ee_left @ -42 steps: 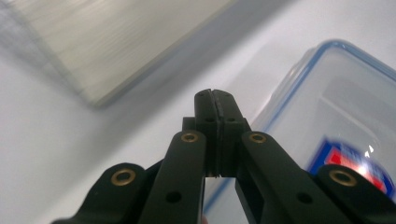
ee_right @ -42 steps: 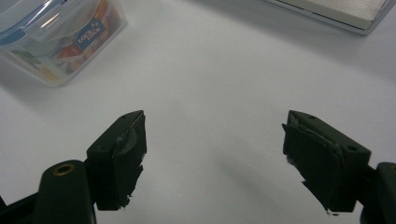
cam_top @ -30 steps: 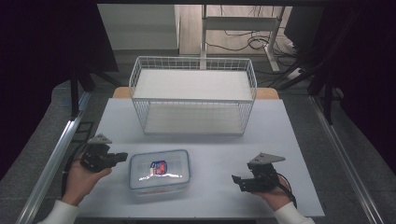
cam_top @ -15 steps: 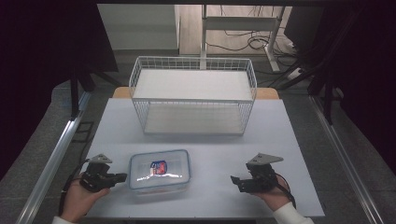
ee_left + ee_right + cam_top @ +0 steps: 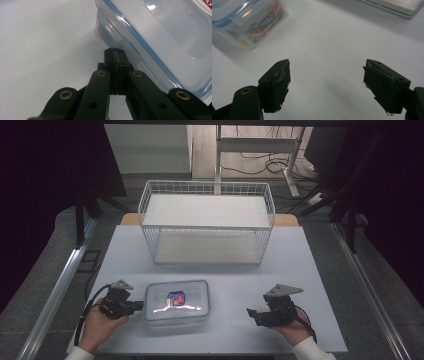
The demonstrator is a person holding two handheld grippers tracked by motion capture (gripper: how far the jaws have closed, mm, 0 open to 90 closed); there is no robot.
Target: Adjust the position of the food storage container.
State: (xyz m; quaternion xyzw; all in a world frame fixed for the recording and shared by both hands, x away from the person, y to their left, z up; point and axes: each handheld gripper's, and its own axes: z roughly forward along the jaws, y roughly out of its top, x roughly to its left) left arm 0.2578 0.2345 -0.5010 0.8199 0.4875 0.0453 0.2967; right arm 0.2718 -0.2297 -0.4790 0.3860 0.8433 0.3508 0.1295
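A clear plastic food box (image 5: 177,303) with a blue-sealed lid and a red and blue label lies flat near the table's front, left of centre. My left gripper (image 5: 137,306) sits at the box's left end, jaws pressed together, its tip (image 5: 114,50) at the box's side wall (image 5: 130,47) beneath a lid clip. Whether it touches the wall is unclear. My right gripper (image 5: 251,313) rests on the table to the box's right, a hand's width away, jaws wide apart (image 5: 325,85) with bare table between them. The box's corner (image 5: 249,22) shows at upper left in the right gripper view.
A white wire basket (image 5: 206,222) with a white liner stands at the back middle of the white table (image 5: 310,270). Dark floor, metal rails and a desk frame with cables surround the table.
My left gripper has moved down and right, from the table's left edge to the box's left end. The right gripper has barely shifted.
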